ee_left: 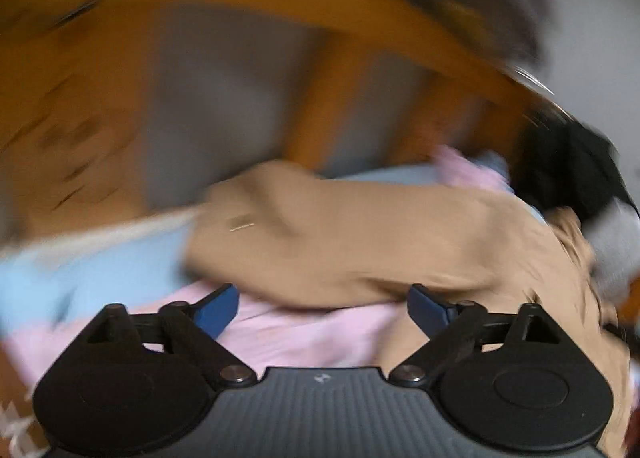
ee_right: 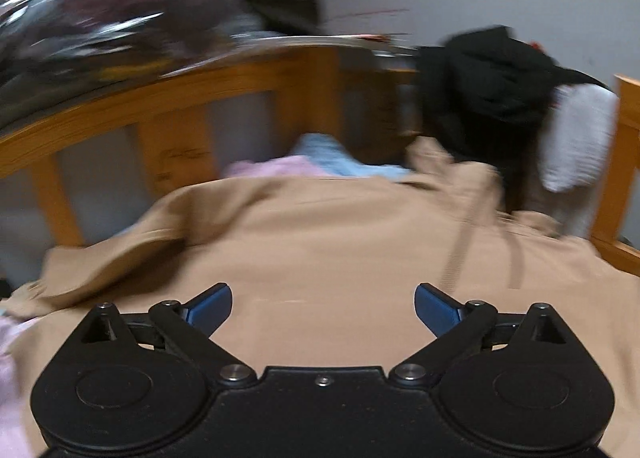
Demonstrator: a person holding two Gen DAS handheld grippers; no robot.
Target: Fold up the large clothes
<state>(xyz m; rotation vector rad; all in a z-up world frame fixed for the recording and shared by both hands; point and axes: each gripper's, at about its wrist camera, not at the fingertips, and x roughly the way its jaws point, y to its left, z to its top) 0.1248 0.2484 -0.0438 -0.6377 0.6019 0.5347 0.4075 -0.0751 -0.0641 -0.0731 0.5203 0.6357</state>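
Tan garment (ee_right: 320, 226): spread loosely across the pink-and-blue bedding (ee_left: 304, 334), free of both claws, presumably laid out for folding. Left gripper (ee_left: 323, 308) and right gripper (ee_right: 323, 308): jaws wide apart, empty, above the cloth. Wooden bed rail (ee_right: 168, 98) behind; black clothes (ee_right: 488, 82) piled aside.
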